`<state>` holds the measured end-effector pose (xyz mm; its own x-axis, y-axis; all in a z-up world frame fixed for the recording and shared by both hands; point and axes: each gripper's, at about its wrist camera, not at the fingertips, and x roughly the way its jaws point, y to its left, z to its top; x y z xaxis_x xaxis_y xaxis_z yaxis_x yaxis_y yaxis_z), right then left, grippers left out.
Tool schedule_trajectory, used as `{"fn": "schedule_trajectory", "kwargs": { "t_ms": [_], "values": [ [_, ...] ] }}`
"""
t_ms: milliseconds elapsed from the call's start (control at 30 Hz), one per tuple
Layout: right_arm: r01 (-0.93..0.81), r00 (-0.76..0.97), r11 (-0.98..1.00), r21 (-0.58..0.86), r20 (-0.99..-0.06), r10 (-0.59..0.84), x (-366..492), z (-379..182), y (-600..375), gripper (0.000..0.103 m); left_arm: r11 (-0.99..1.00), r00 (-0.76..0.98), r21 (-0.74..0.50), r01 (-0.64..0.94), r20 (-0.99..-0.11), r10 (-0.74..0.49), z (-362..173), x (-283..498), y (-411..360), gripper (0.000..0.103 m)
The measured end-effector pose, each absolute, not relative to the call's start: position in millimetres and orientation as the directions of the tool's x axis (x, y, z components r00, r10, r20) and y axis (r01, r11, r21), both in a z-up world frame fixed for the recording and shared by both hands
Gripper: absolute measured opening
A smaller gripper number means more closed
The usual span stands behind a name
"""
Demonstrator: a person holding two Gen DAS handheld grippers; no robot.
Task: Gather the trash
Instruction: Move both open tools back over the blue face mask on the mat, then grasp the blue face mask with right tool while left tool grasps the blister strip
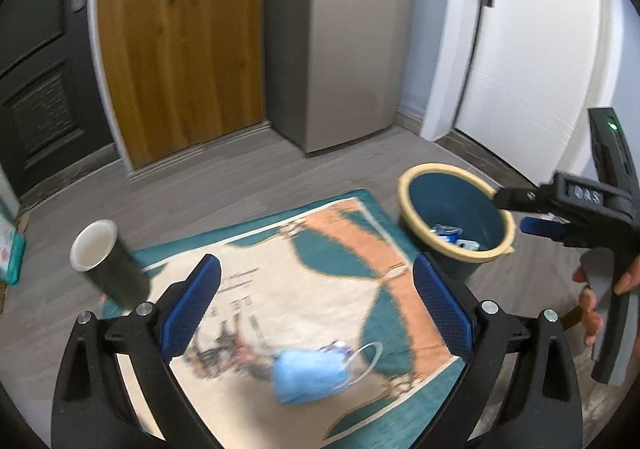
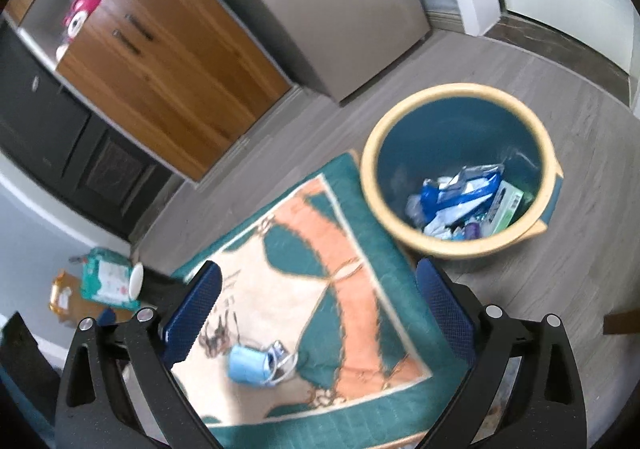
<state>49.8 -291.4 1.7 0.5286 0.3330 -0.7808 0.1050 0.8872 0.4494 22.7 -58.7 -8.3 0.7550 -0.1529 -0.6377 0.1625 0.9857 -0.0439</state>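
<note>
In the left wrist view the left hand-held gripper (image 1: 316, 301) fills the lower frame with its blue-padded jaws spread wide and nothing between them, above a teal, cream and orange rug (image 1: 320, 269) on the grey floor. A crumpled light-blue face mask (image 1: 310, 375) lies on the rug at lower centre, with a small bit of wrapper touching its upper edge (too blurred to name). A dark paper cup (image 1: 108, 263) with a white inside sits at the rug's left edge, tilted. At right centre stands a teal bin with a yellow rim (image 1: 456, 219), wrappers in its bottom; the right hand-held gripper (image 1: 520, 213) reaches over its rim from the right edge, held by a hand (image 1: 608, 289). In the right wrist view the right hand-held gripper's jaws are likewise wide apart and empty at the bottom, the mask on the rug at lower centre-left, and the bin at right centre, holding blue and white packaging and a green box.
</note>
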Motion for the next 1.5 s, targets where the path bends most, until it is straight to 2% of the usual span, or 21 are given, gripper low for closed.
{"fn": "schedule_trajectory", "kwargs": {
  "t_ms": [267,600,967,1067,1133,1167,1233,1267,1300,1333,1400,1500],
  "values": [
    [-0.073,0.450,0.961,0.267,-0.851,0.270,42,-25,-219,0.097,0.997,0.770,-0.068,0.022,-0.636,-0.061,-8,8,-2,0.097],
    [-0.197,0.303,0.931,0.308,-0.884,0.357,36,-67,-137,0.097,0.997,0.756,-0.044,-0.067,-0.654,0.021,-20,0,43,0.097],
    [-0.354,0.179,0.905,0.234,-0.933,0.312,25,-110,-69,0.093,0.991,0.748,-0.071,-0.115,-0.663,0.040,-28,3,75,0.097],
    [-0.388,0.165,0.899,0.202,-0.945,0.284,25,-120,-62,0.083,0.987,0.745,-0.096,-0.127,-0.666,0.031,-30,5,79,0.097],
    [-0.429,0.159,0.888,0.169,-0.953,0.258,25,-124,-57,0.070,0.986,0.745,-0.111,-0.127,-0.667,0.021,-30,7,78,0.097],
    [-0.458,0.158,0.875,0.156,-0.954,0.253,24,-125,-53,0.069,0.986,0.744,-0.110,-0.124,-0.668,0.019,-31,8,77,0.097],
    [-0.472,0.158,0.865,0.171,-0.949,0.273,25,-122,-53,0.048,0.989,0.743,-0.099,-0.114,-0.670,0.018,-32,10,73,0.097],
    [-0.471,0.158,0.864,0.179,-0.946,0.283,27,-120,-54,0.041,0.990,0.742,-0.092,-0.106,-0.670,0.017,-33,12,70,0.097],
    [-0.461,0.155,0.866,0.196,-0.942,0.296,29,-116,-57,0.025,0.991,0.741,-0.088,-0.102,-0.671,0.016,-34,13,68,0.097],
    [-0.447,0.153,0.868,0.214,-0.939,0.310,32,-114,-61,0.019,0.992,0.740,-0.084,-0.094,-0.673,0.013,-35,14,65,0.097],
    [-0.411,0.154,0.875,0.257,-0.926,0.345,38,-107,-71,0.012,0.993,0.736,-0.079,-0.086,-0.677,0.010,-37,17,62,0.097],
    [-0.376,0.183,0.876,0.302,-0.903,0.389,46,-87,-85,0.011,0.995,0.731,-0.073,-0.073,-0.683,0.003,-41,21,55,0.097]
  ]
}}
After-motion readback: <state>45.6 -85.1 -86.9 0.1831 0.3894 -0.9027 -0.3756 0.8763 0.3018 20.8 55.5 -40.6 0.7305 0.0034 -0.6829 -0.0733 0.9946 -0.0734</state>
